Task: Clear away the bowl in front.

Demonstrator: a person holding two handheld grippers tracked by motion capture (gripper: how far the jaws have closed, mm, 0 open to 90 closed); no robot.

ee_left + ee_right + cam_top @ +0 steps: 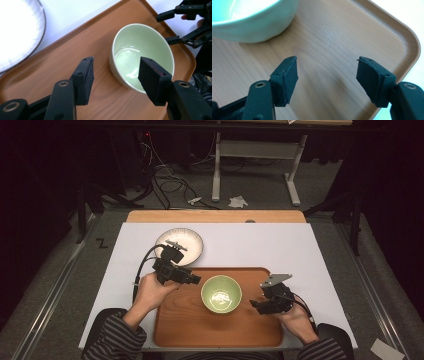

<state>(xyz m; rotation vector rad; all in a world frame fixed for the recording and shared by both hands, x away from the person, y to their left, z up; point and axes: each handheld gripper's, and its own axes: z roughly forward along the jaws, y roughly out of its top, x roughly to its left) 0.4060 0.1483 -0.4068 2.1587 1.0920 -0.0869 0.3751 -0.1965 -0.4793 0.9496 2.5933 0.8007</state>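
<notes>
High view takes in the whole layout: a white table [300, 250], a wooden tray [185, 320] with rounded corners, a pale green bowl [221, 294] on the tray's upper middle, and a white ribbed plate [192, 242] off the tray at its far left corner. The left gripper [192, 279] hovers over the tray's left edge, the right gripper [256, 306] over its right part; the bowl sits between the 2, apart from both.

The left gripper view adds detail: the bowl [140, 53] is glossy, round and empty, and the left gripper's [116, 75] 2 black padded jaws are spread, holding nothing.

The right gripper view shows the tray's [337, 40] wood grain and raised rim; the right gripper [327, 75] is also spread wide and empty, the bowl [254, 22] beyond its left jaw.
</notes>
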